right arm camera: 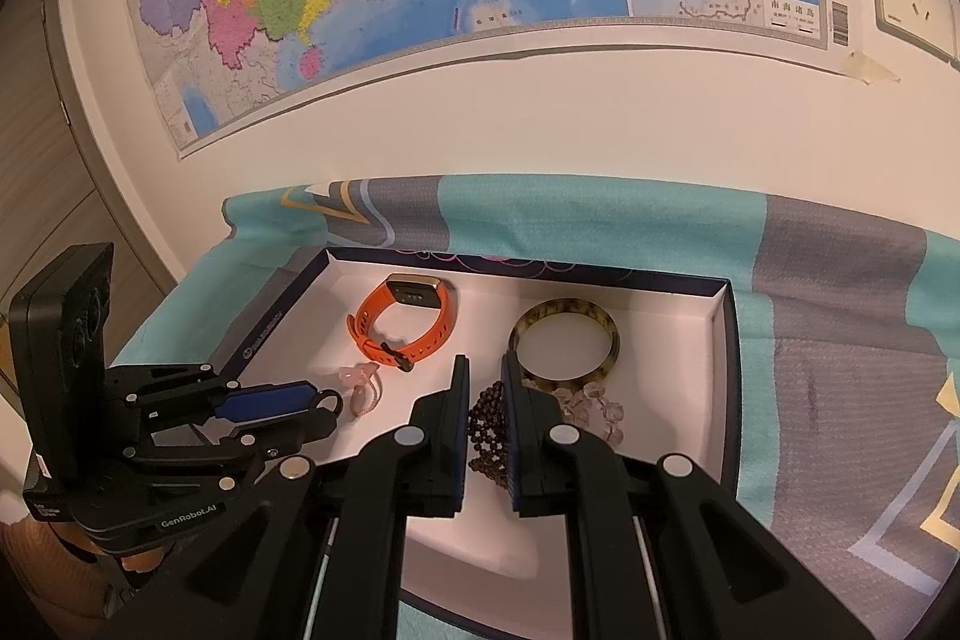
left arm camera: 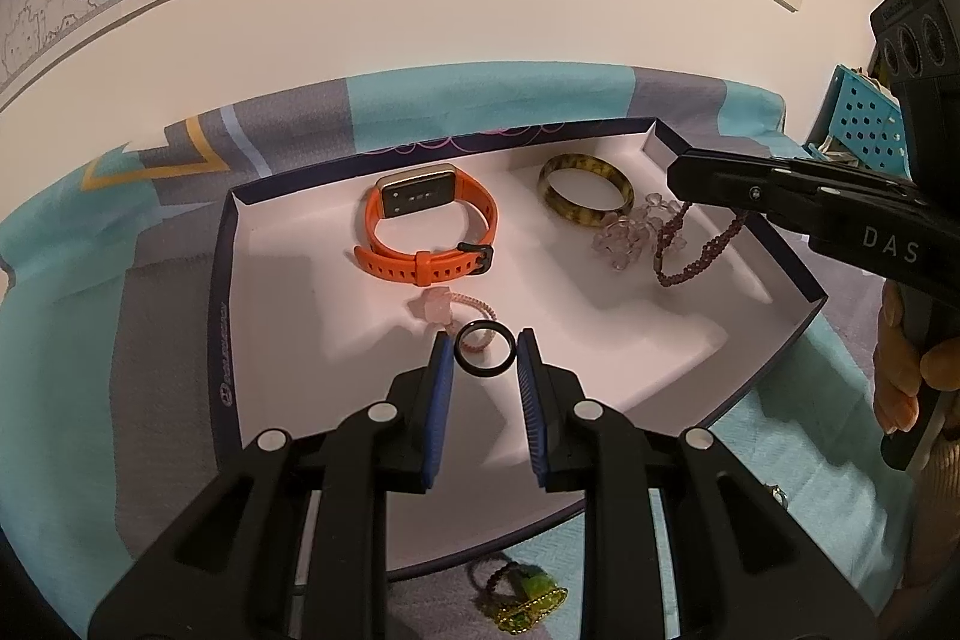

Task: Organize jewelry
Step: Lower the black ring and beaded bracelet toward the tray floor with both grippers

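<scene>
My left gripper [left arm camera: 485, 341] is shut on a thin black ring [left arm camera: 462, 361], holding it just above the front of the white-lined box [left arm camera: 221, 316]. From the right wrist view the same gripper [right arm camera: 321, 406] shows at the left with the ring [right arm camera: 337, 397] at its tip. My right gripper [right arm camera: 483, 363] is shut on a dark bead bracelet [right arm camera: 487, 427], whose strand [left arm camera: 690, 259] hangs down to the box floor. Also in the box lie an orange watch [left arm camera: 429, 232], a mottled bangle [left arm camera: 588, 190], a clear crystal bracelet [left arm camera: 618, 238] and a pink charm bracelet [left arm camera: 441, 307].
The box has dark blue walls [right arm camera: 727, 340] and rests on a teal and grey cloth [right arm camera: 840, 340]. A green trinket [left arm camera: 531, 598] lies on the cloth in front of the box. A blue perforated basket [left arm camera: 864, 124] stands at the right. Behind is a wall with a map.
</scene>
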